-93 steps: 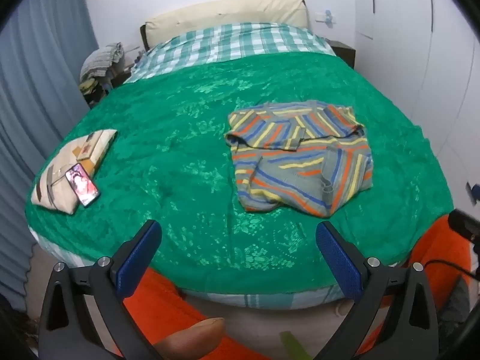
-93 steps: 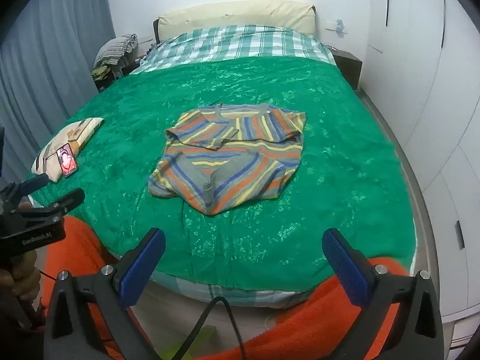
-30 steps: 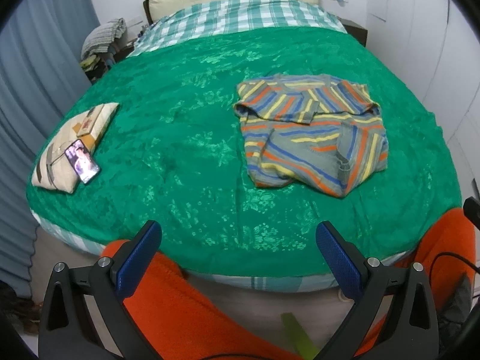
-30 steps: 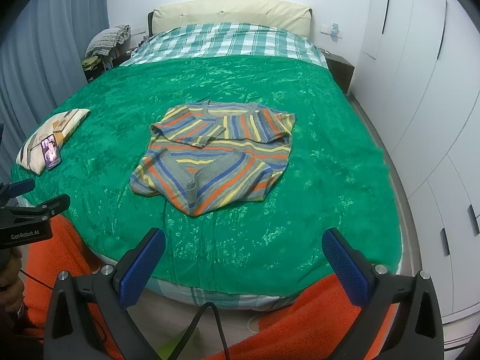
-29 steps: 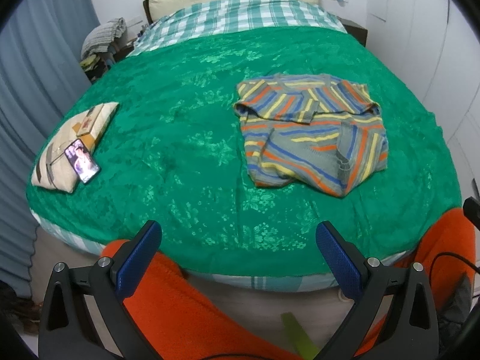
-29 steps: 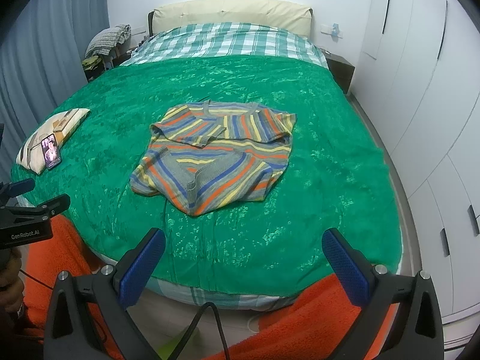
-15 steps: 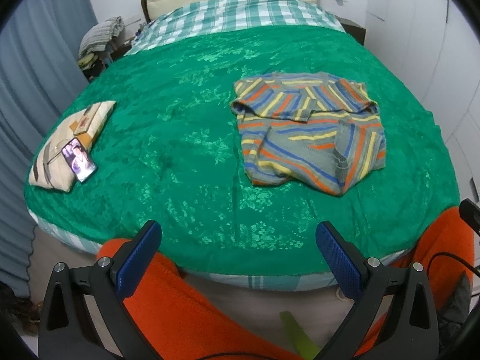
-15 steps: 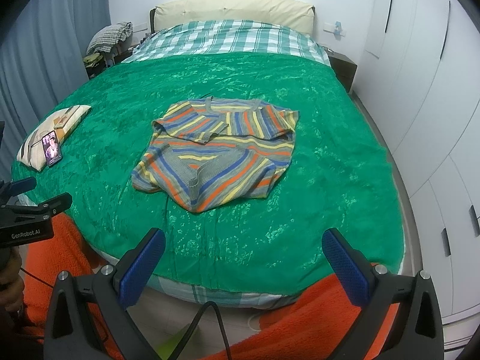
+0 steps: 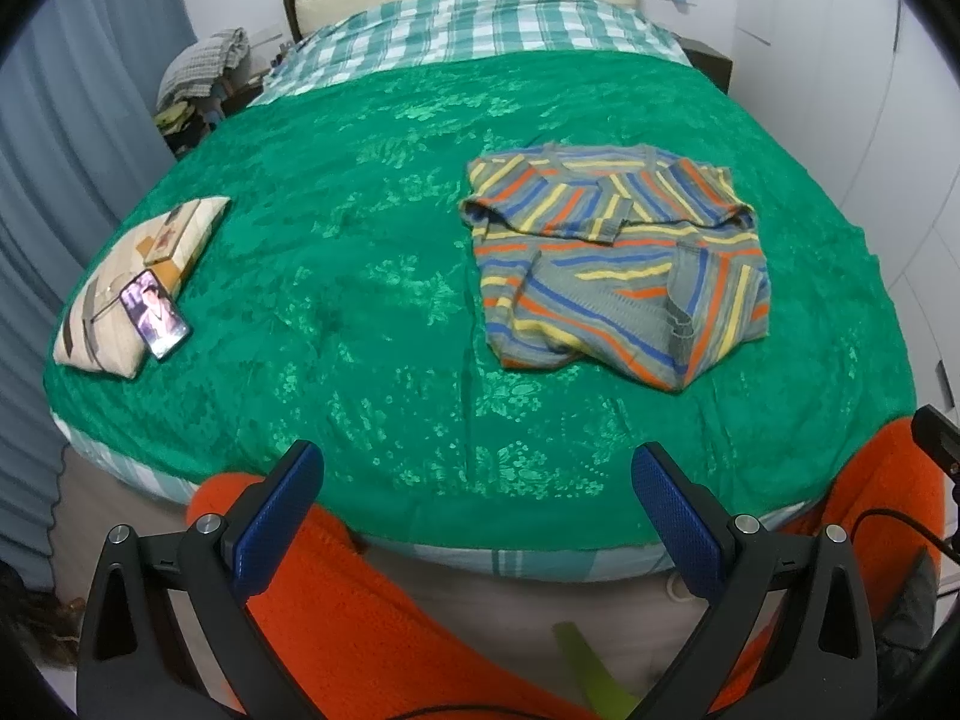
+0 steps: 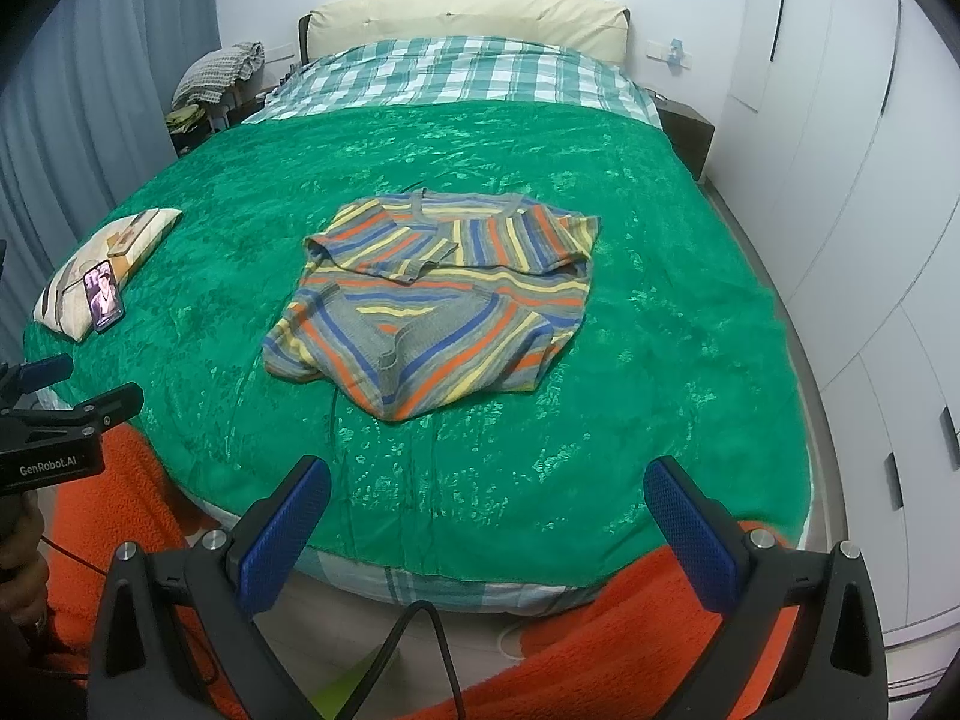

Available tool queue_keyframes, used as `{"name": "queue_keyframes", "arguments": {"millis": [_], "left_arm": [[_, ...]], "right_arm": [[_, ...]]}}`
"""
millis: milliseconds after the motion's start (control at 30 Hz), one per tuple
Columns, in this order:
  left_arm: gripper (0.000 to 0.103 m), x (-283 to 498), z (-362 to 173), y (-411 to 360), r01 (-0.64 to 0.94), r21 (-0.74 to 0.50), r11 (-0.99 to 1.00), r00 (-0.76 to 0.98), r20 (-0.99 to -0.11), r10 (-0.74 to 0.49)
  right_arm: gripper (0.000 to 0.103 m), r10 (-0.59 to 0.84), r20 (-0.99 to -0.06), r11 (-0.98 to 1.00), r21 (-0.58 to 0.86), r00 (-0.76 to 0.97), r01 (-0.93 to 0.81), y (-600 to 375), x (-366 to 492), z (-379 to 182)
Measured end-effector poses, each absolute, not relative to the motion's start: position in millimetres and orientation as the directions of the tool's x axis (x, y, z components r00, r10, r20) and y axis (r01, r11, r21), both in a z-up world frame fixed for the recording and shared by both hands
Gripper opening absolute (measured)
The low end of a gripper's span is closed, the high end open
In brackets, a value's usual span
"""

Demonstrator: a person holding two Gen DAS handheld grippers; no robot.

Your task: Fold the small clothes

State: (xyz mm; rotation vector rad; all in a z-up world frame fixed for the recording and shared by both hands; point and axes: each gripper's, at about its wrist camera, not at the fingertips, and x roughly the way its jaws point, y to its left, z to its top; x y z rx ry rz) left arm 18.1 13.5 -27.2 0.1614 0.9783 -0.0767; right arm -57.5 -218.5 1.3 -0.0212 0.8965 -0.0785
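A small striped shirt (image 9: 618, 258), grey with orange, blue and yellow stripes, lies partly folded on the green bedspread (image 9: 372, 276). In the right wrist view the shirt (image 10: 444, 294) lies mid-bed. My left gripper (image 9: 477, 516) is open and empty, held back from the bed's near edge, well short of the shirt. My right gripper (image 10: 489, 525) is open and empty, also off the near edge. The left gripper also shows at the left edge of the right wrist view (image 10: 66, 390).
A cream cushion (image 9: 138, 282) with a phone (image 9: 155, 315) on it lies at the bed's left edge. A checked sheet (image 10: 462, 72) and headboard are at the far end. White wardrobes (image 10: 840, 150) stand on the right. Orange fabric (image 9: 336, 612) covers the near foreground.
Both cameras have shifted slightly; the shirt sits a little lower in the right view. The shirt itself has not moved, and both grippers stay open.
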Motion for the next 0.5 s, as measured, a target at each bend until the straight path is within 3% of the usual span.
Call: {"name": "queue_keyframes", "arguments": {"millis": [500], "left_arm": [[0.103,16.6,-26.6,11.7,0.143,0.102,0.984,0.555,-0.832,0.005]], "right_arm": [[0.103,-0.063,-0.788,0.998,-0.045,0.612,0.044,-218.1,-56.1,-0.9]]}}
